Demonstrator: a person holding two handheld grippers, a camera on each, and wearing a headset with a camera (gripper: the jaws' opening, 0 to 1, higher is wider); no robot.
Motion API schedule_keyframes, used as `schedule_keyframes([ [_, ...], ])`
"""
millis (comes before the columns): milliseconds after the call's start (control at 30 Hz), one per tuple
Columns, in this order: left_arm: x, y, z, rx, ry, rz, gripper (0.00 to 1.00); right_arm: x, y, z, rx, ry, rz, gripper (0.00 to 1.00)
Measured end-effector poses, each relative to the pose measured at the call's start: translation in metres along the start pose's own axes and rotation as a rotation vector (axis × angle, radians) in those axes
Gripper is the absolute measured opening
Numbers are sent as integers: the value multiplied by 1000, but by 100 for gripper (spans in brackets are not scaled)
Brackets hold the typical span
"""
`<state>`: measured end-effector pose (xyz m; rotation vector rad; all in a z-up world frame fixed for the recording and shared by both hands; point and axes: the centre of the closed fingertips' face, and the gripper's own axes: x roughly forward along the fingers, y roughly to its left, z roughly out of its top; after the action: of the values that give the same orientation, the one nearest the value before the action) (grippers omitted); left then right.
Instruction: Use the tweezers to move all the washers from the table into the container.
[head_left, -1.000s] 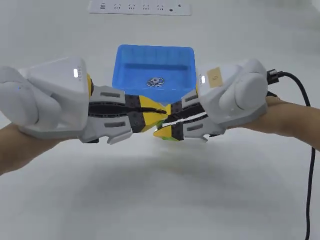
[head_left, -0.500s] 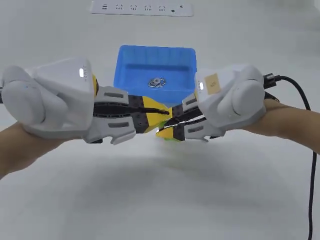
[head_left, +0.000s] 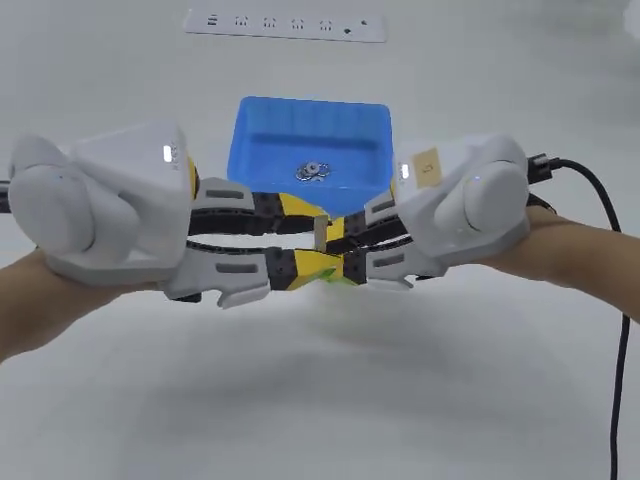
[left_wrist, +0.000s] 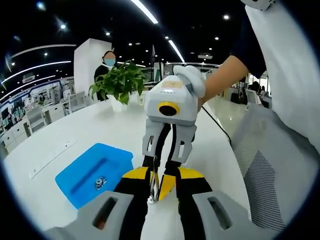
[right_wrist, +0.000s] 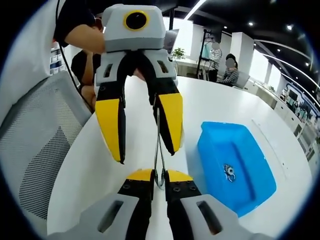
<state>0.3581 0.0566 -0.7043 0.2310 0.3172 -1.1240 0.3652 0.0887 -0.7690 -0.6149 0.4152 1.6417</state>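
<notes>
White table (head_left: 320, 400); left tongs (right_wrist: 145, 155) seemingly wider; right tongs (right_wrist: 159, 174) pinch tweezers (right_wrist: 158, 131).

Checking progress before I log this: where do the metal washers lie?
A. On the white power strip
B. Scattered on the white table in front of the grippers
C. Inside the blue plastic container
C: the small cluster of silver metal washers lies on the floor of the blue rectangular plastic container, as the head view and both gripper views show.
</notes>
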Motion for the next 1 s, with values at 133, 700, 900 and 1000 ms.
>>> schedule_keyframes([
  [133, -9, 2, 2, -19, -15, 25, 27, -3, -1, 7, 12, -13, -18, 9],
  [700, -64, 24, 17, -103, -124, 235, 36, -34, -16, 54, 67, -98, -116, 9],
  [900, -81, 24, 8, -134, -126, 281, 41, -44, -27, 65, 36, -88, -146, 9],
  [1000, -88, 24, 4, -144, -118, 306, 42, -48, -35, 73, 16, -87, -160, 9],
])
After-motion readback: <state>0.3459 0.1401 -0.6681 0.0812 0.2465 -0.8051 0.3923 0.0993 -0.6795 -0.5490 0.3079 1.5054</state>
